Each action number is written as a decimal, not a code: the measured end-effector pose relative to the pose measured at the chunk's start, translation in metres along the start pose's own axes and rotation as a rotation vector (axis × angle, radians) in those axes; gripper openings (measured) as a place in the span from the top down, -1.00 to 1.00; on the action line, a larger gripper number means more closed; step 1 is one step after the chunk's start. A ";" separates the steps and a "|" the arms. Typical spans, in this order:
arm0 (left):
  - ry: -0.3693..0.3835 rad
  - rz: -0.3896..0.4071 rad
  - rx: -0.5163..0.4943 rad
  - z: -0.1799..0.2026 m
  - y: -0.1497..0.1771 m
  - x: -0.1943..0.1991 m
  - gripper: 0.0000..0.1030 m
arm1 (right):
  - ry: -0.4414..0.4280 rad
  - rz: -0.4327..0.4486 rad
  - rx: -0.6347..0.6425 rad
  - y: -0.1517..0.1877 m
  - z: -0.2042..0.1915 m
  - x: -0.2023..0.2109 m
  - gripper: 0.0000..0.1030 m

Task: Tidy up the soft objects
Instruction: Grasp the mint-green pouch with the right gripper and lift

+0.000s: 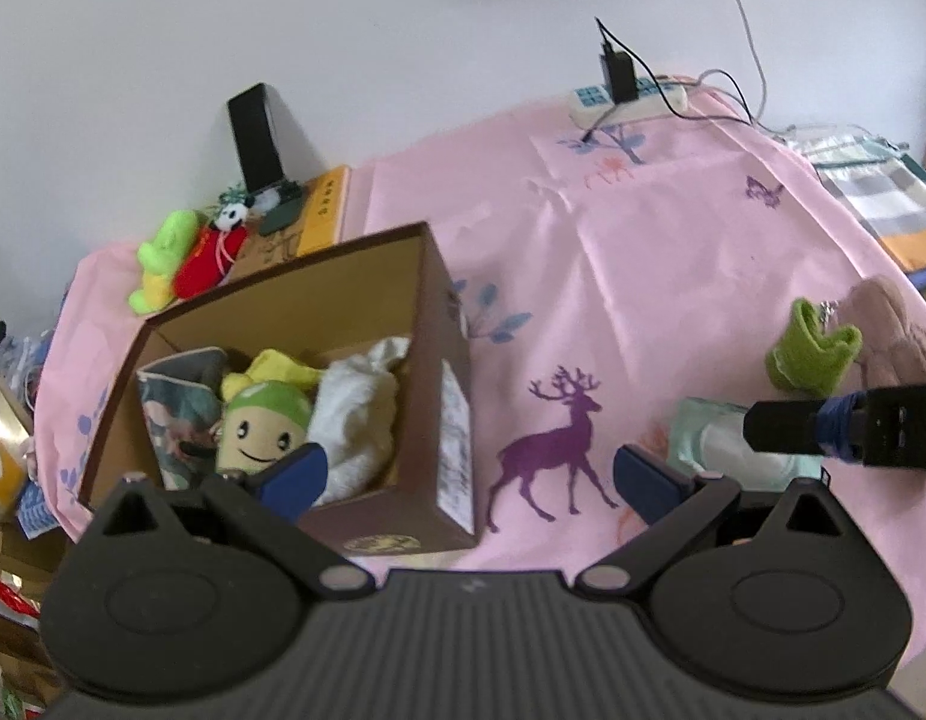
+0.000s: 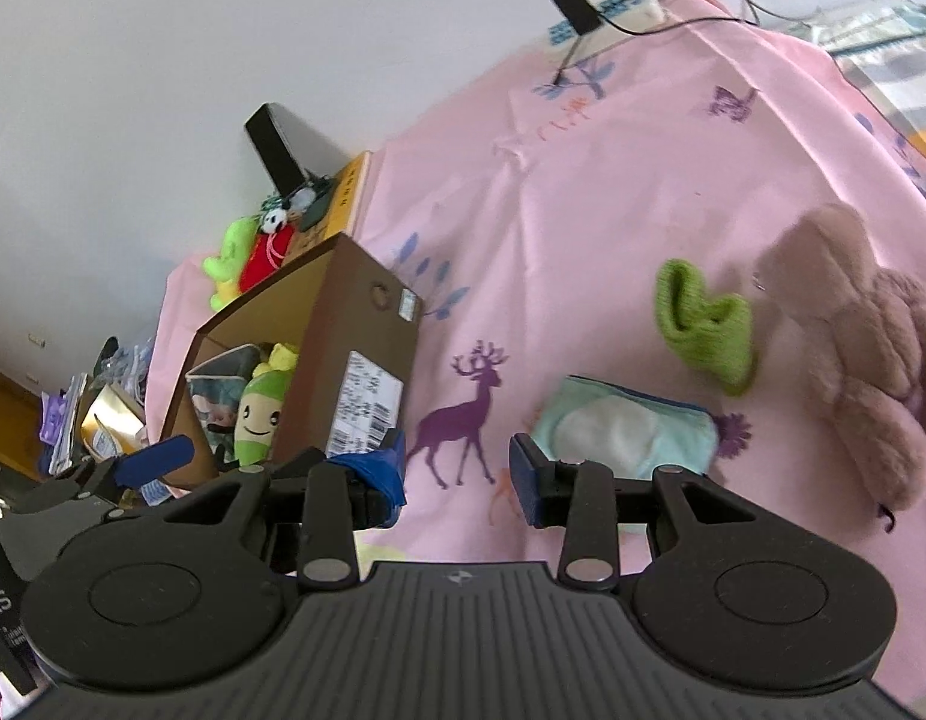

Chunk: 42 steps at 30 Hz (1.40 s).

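Observation:
A brown cardboard box (image 1: pixel 366 300) stands on the pink cloth and holds a smiling green plush (image 1: pixel 261 429), a white towel (image 1: pixel 357 414), a yellow soft item and a patterned pouch (image 1: pixel 174 402). My left gripper (image 1: pixel 463 474) is open and empty, just in front of the box. My right gripper (image 2: pixel 456 471) is open and empty, close above the cloth near a mint and white pouch (image 2: pixel 625 432). A green sock (image 2: pixel 703 324) and a pink fluffy plush (image 2: pixel 871 360) lie to its right. The box also shows in the right wrist view (image 2: pixel 354 324).
A green plush (image 1: pixel 162 258) and a red plush with a panda (image 1: pixel 213 252) lie behind the box beside a yellow book (image 1: pixel 327 210) and a black device (image 1: pixel 255 135). A power strip with charger (image 1: pixel 625 93) sits at the far edge. Clutter lies off the left edge.

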<state>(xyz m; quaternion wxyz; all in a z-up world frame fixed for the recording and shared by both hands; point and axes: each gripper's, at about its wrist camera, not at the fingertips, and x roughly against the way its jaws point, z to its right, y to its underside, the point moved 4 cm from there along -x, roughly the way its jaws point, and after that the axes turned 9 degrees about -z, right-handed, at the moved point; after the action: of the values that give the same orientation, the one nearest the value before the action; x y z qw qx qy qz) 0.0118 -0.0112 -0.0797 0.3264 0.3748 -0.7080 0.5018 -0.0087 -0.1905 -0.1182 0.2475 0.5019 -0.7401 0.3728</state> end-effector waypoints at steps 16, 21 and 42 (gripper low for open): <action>0.277 -0.133 -0.019 0.050 0.044 -0.055 -0.95 | -0.013 -0.002 -0.115 -0.014 0.067 -0.025 0.58; 0.408 -0.103 0.015 0.060 0.044 -0.064 -0.95 | 0.009 -0.009 -0.110 -0.031 0.080 -0.050 0.59; 0.684 -0.076 -0.008 0.082 0.029 -0.094 0.41 | -0.149 -0.220 -0.205 -0.001 0.093 -0.060 0.60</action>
<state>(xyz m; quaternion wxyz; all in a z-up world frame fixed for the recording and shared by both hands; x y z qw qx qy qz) 0.0272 -0.0643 -0.1952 0.5647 0.2095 -0.5452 0.5831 0.0150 -0.2317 -0.2185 0.2810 0.5784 -0.7312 0.2277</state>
